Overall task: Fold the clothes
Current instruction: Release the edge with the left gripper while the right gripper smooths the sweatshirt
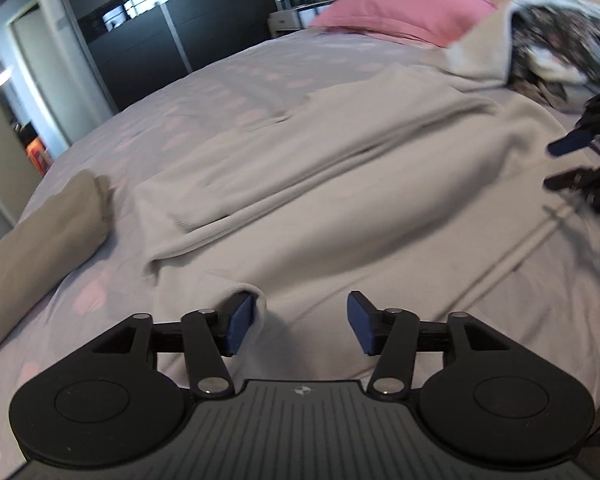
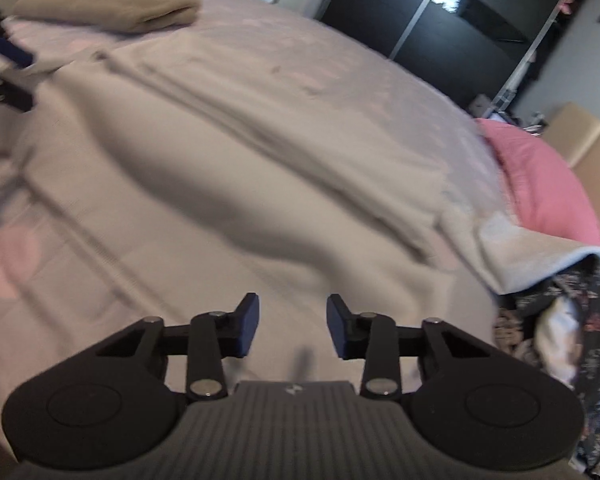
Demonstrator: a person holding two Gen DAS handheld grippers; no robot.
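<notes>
A pale beige garment (image 1: 340,184) lies spread across the bed, partly folded over itself, with a long crease down its middle (image 2: 228,168). My left gripper (image 1: 300,326) stands open at its near edge; a small bump of the fabric (image 1: 256,300) rests against the left pad, and nothing is clamped. My right gripper (image 2: 292,328) is open just above the same garment, empty. In the left wrist view the right gripper's fingers (image 1: 568,160) show at the right edge. The left gripper's fingers (image 2: 8,72) appear at the far left of the right wrist view.
A folded tan cloth (image 1: 44,236) (image 2: 112,8) lies near the bed's edge. A pink pillow (image 1: 400,12) (image 2: 540,176) sits at the headboard. A dark floral heap (image 1: 560,48) (image 2: 572,320) lies beside the garment. A dark wardrobe (image 1: 160,32) stands beyond the lilac bedsheet (image 1: 204,92).
</notes>
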